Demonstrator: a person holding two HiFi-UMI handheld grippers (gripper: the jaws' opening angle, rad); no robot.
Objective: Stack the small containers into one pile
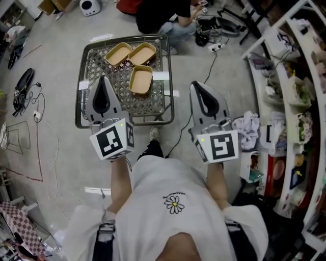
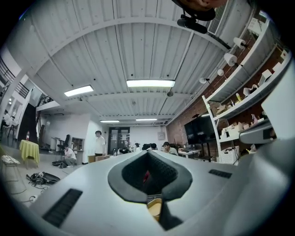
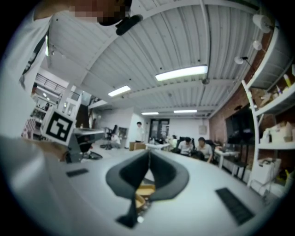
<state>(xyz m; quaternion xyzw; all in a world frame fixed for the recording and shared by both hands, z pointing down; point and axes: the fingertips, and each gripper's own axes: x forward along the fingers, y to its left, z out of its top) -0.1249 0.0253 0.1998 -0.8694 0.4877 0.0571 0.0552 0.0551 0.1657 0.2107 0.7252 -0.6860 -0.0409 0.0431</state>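
Three tan containers sit unstacked on the wire-mesh table [image 1: 166, 76]: far-left container [image 1: 118, 54], far-right container [image 1: 142, 53] and middle container [image 1: 141, 80]. The left gripper [image 1: 103, 81] hangs over the table's near-left part, the right gripper [image 1: 196, 86] just off its right side — both clenched on nothing. Reaching in still clenched would likely shove a light container across the mesh — or off the table.

In the head view the left gripper [image 1: 103, 80] covers the near left part of the wire tabletop [image 1: 117, 76], and the top edge cuts off a seated person [image 1: 158, 15]. In each gripper view only a tan sliver of container [image 2: 154, 208] shows below the closed jaws; which container cannot be told. The distant people [image 3: 193, 146] are too small to make out.
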